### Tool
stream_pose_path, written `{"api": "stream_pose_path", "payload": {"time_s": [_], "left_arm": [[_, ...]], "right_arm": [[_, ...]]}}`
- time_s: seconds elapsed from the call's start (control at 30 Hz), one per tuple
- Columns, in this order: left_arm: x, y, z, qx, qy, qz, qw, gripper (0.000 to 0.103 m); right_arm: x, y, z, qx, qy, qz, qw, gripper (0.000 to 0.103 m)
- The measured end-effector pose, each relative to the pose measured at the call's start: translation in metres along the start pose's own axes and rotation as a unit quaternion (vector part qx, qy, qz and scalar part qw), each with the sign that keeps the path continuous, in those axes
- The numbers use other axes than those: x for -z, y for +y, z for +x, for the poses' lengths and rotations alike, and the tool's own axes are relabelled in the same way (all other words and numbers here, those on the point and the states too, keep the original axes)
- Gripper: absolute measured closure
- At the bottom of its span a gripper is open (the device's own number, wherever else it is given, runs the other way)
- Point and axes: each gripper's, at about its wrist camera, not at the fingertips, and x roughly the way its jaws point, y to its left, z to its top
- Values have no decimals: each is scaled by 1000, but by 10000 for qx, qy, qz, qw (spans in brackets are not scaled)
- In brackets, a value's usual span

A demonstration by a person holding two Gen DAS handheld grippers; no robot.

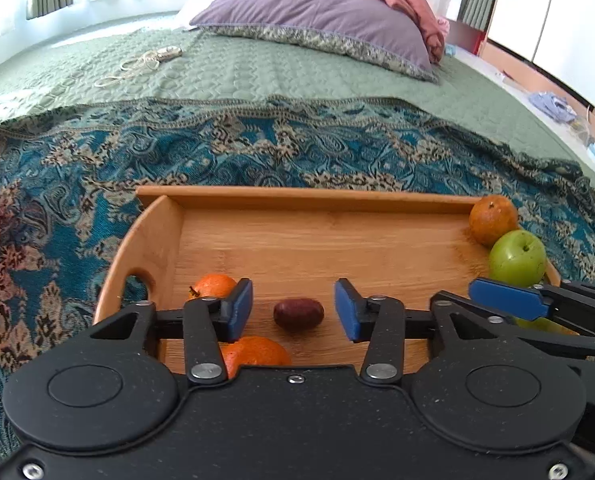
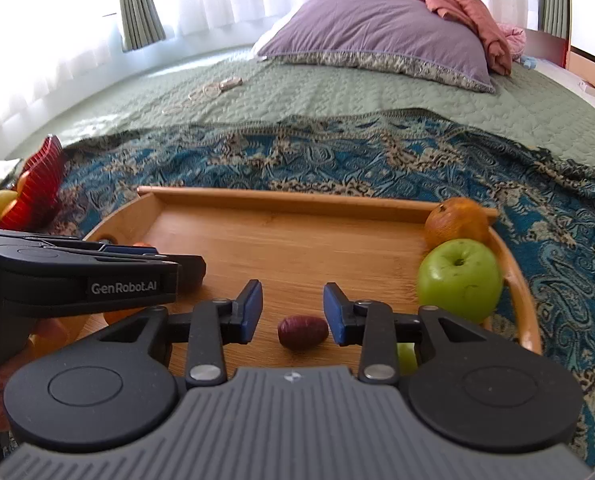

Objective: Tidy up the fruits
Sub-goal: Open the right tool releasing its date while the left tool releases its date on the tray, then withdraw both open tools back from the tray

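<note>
One dark red fruit (image 1: 298,313) is lying on the wooden tray (image 1: 305,240), loose between the parted pads of the left tool (image 1: 293,309). Just beside it, the right tool (image 2: 293,310) is standing open too, gripping nothing, the green apple (image 2: 460,276) resting right of it.

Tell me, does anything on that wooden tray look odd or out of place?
One thing: a small dark reddish-brown oval fruit lies alone mid-tray, between the open fingers of both grippers. The oranges and green apple sit grouped at the tray's ends. Nothing looks spilled or damaged.
</note>
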Motion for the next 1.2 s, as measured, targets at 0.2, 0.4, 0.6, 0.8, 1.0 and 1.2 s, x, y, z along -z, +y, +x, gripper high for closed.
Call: {"api": "stream_pose_path", "payload": {"time_s": [0.2,0.4,0.6,0.8,1.0,1.2], "left_arm": [[4,0,-19,-102,-284,138,9994,42],[11,-3,-38,-233,-563,331,9976,23],[21,-5,-60,-125,-769,414,9961,17],[34,-11,-81,-67,-970,530,9939,13],[51,-12,-97,-35,-1107,523,9925,11],[71,-9,-108,-157,-1274,475,9906,11]], "right_arm": [[0,-7,-15,20,-181,145,9997,39],[3,-10,-30,139,-433,114,9989,28],[10,-13,-47,203,-640,62,9977,16],[18,-17,-59,218,-728,134,9970,13],[28,-22,-73,192,-855,264,9958,10],[44,-23,-88,304,-1186,300,9920,9]]}}
